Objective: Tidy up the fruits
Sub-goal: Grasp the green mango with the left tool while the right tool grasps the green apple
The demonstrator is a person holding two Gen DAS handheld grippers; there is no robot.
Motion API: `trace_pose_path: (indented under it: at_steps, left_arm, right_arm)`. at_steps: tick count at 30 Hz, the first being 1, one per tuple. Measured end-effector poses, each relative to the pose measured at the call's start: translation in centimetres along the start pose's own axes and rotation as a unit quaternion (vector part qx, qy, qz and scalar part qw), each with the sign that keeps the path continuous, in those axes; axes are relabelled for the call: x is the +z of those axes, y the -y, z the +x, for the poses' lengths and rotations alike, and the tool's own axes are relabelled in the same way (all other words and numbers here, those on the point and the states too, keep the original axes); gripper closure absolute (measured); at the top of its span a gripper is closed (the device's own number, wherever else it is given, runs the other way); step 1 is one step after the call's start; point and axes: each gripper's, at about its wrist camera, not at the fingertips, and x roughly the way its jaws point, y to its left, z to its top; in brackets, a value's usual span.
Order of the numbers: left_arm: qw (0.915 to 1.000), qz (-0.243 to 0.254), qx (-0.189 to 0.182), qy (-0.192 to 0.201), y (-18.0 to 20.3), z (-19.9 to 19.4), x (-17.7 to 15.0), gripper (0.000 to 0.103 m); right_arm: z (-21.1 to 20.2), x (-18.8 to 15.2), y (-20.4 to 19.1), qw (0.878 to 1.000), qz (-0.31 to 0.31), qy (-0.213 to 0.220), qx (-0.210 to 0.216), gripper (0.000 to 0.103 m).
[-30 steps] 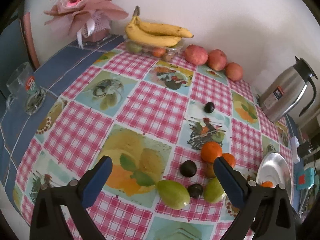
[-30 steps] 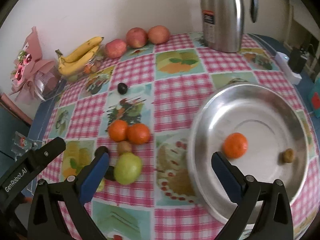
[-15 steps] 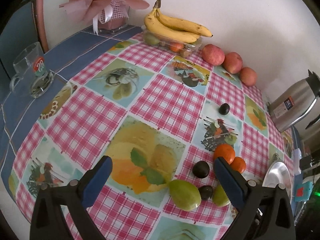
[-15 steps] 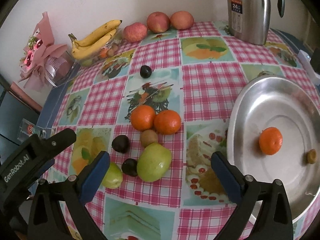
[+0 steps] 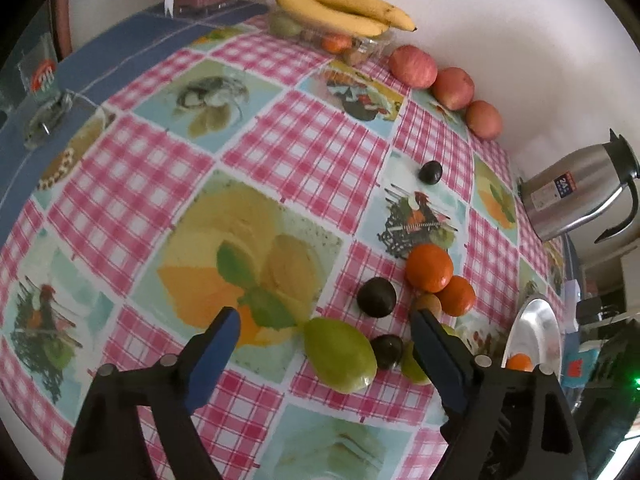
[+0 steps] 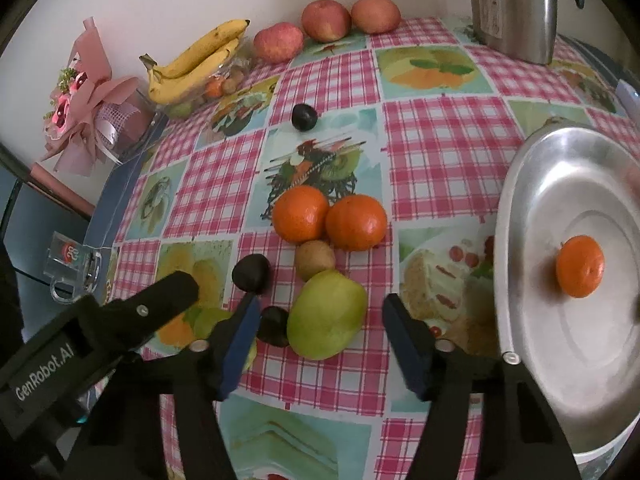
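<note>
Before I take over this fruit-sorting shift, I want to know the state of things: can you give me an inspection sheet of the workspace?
Surface: checked tablecloth with fruit pictures.
Job's things: metal tray holding one orange; two oranges, green pear, kiwi and dark plums clustered on the cloth.
Clutter: thermos, bananas, apples, bouquet, glass mug.
Grippers: right gripper open around the pear; left gripper open.
Cables: nothing seen.
Surroundings: white wall.
</note>
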Motion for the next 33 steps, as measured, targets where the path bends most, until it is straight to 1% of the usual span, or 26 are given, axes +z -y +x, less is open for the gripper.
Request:
trace_pose_path:
  at_steps: [2, 5, 6, 13, 18, 20, 22, 27, 30, 33]
  left_arm:
    - [1.0, -0.001, -0.003, -0.004, 0.0, 0.1, -0.1, 0.015]
    - [0.9998, -0.002, -0.012, -0.013, 0.1, 0.3, -0.3, 0.016]
    - [0.9998, -0.004, -0.014, -0.017, 0.1, 0.4, -0.3, 0.016]
    - [0.9994, -0.007, -0.014, -0.033, 0.1, 0.9, -0.5, 0.023]
    - [0.9987, -0.009, -0.014, -0.049, 0.2, 1.7, -0.9, 0.025]
    - [0.9984, -0.008, -0.014, -0.055, 0.2, 1.9, -1.1, 0.031]
    - [0.9981, -0.01, -0.015, -0.059, 0.3, 2.1, -1.3, 0.04]
    - [0.9972, -0.016, -0.023, -0.069, 0.2, 2.4, -1.4, 0.054]
    - [0.9972, -0.017, -0.023, -0.069, 0.3, 2.5, -1.4, 0.057]
    - [0.9969, -0.021, -0.026, -0.071, 0.1, 2.4, -1.4, 0.057]
  right_arm:
    - [0.2, -0.1, 0.0, 1.0, 0.002, -0.005, 0.001, 0.042]
    - [0.5, -0.2, 0.2, 1.0, 0.009, -0.01, 0.004, 0.056]
    - [0.5, -0.2, 0.3, 1.0, 0.01, -0.011, 0.004, 0.059]
    - [0.2, -0.4, 0.7, 1.0, 0.017, -0.018, 0.015, 0.059]
    - [-0.6, -0.8, 1.0, 1.0, 0.016, -0.019, 0.004, 0.059]
    - [-0.9, -1.0, 1.2, 1.0, 0.016, -0.018, -0.001, 0.059]
    - [-1.2, -1.2, 1.4, 1.0, 0.017, -0.017, -0.003, 0.059]
    - [-1.4, -1.5, 1.7, 1.0, 0.019, -0.021, -0.007, 0.059]
    - [-1.6, -1.6, 1.8, 1.0, 0.018, -0.021, -0.008, 0.059]
    - [-1.5, -1.5, 1.8, 1.0, 0.019, -0.023, -0.006, 0.059]
